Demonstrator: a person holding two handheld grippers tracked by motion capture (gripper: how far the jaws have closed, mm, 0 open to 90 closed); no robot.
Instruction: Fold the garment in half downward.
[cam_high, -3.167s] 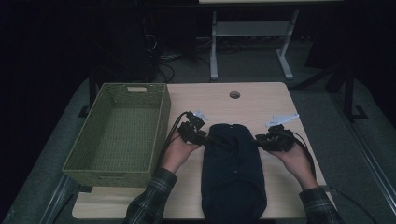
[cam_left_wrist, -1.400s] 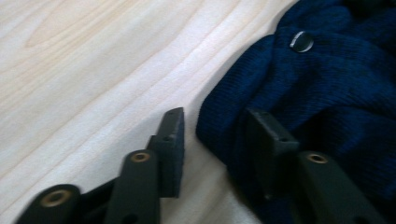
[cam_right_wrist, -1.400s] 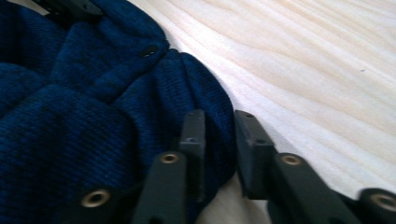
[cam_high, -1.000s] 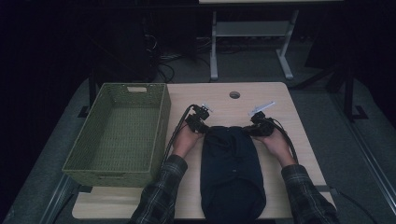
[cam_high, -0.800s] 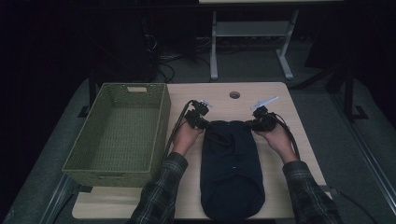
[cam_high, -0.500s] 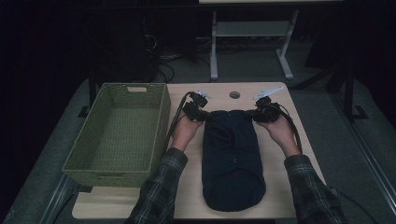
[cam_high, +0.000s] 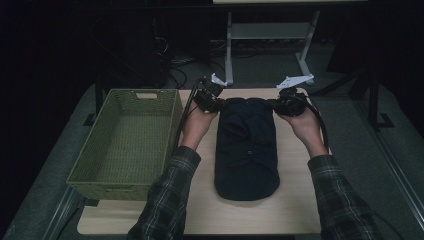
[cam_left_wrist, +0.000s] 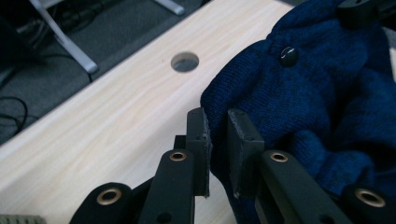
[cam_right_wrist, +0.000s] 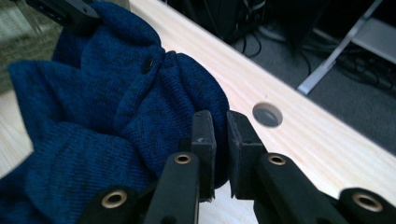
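A dark blue knitted cardigan (cam_high: 246, 145) with black buttons lies folded lengthwise along the middle of the wooden table (cam_high: 295, 205). My left gripper (cam_high: 216, 103) is shut on the cardigan's far left corner (cam_left_wrist: 219, 135). At the far right corner (cam_right_wrist: 215, 140) my right gripper (cam_high: 281, 105) is shut on the knit too. Both corners sit near the table's far edge, close to a round hole (cam_left_wrist: 185, 61) in the top. One black button (cam_left_wrist: 289, 55) shows near the left jaws, another button (cam_right_wrist: 147, 64) near the right ones.
A green woven basket (cam_high: 127, 140) stands on the table's left side, just beside my left forearm. Behind the table are a white metal stand (cam_high: 267, 37), cables on the dark floor and black chair legs at the right.
Both grippers have moved away from me toward the table's far edge, drawing the cardigan's top end with them. The garment now lies stretched out longer.
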